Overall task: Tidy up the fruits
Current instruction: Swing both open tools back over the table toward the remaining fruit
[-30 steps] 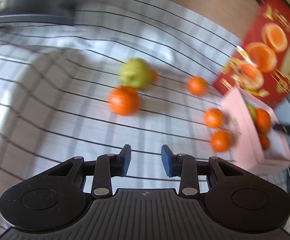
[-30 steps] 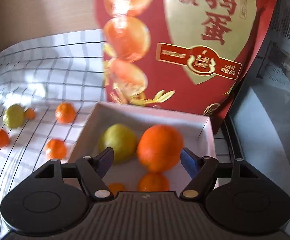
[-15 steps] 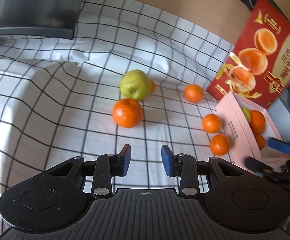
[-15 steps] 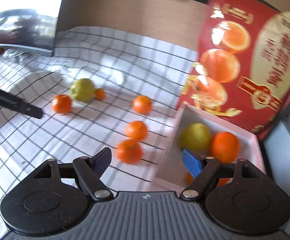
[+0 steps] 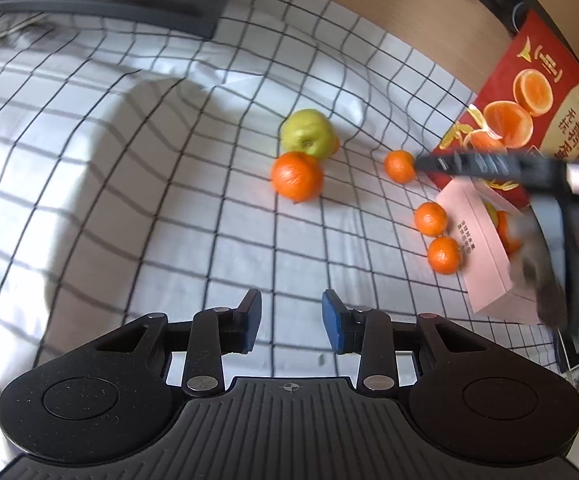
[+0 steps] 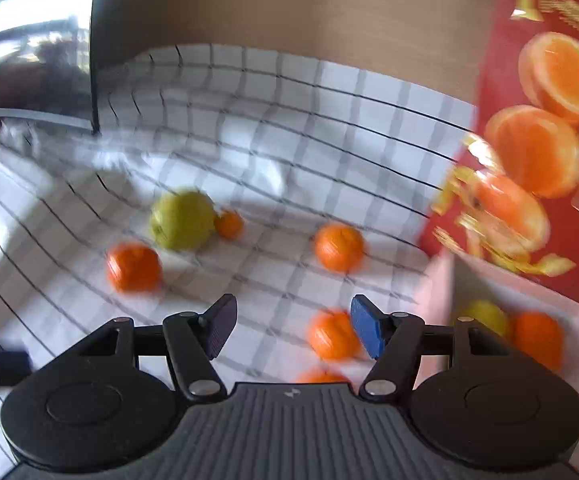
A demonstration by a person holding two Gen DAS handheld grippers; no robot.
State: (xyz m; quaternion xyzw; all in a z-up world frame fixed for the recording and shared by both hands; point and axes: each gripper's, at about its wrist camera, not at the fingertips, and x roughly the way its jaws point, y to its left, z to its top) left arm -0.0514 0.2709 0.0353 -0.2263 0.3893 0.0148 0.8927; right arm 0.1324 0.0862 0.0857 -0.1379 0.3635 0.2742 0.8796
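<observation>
Two wrist views over a desk covered w/ a white cloth [image 5: 193, 216] ruled in black squares.

Left gripper [image 5: 291, 322]: jaws spread partway, nothing btwn them, only bare cloth beneath. It points down-forward toward the loose fruit.

Right gripper [image 6: 293, 326]: jaws are closing, not pinching anything. A small orange [image 6: 332, 334] sits on the cloth seen btwn them, close to the blue pad on the right; pads not touching it. View is motion-blurred. Another small orange [image 6: 321, 377] peeks just above the gripper body. In the left view the right gripper appears as a dark blurred bar at far right, its tip near a small orange [image 5: 399, 166].

Loose fruit on the cloth, left view: a green apple [image 5: 308, 133], its stem dimple facing the camera and slightly down, so its axis tilts toward the viewer. A big orange [image 5: 297, 176] touches it on the near side. A tiny orange [image 6: 229, 224] sits just behind the apple, mostly hidden in the left view. Two more small oranges [image 5: 430, 219] [image 5: 443, 255] lie side by side against the pink box's left wall.

Pink box [image 5: 481, 256]: open-topped, at the right edge of the cloth, long axis running away from the camera. Inside: a green-yellow fruit [image 6: 483, 316] and an orange [image 6: 537, 338] side by side.

Behind the box stands a red package [image 5: 529, 92], upright, printed w/ halved oranges.
</observation>
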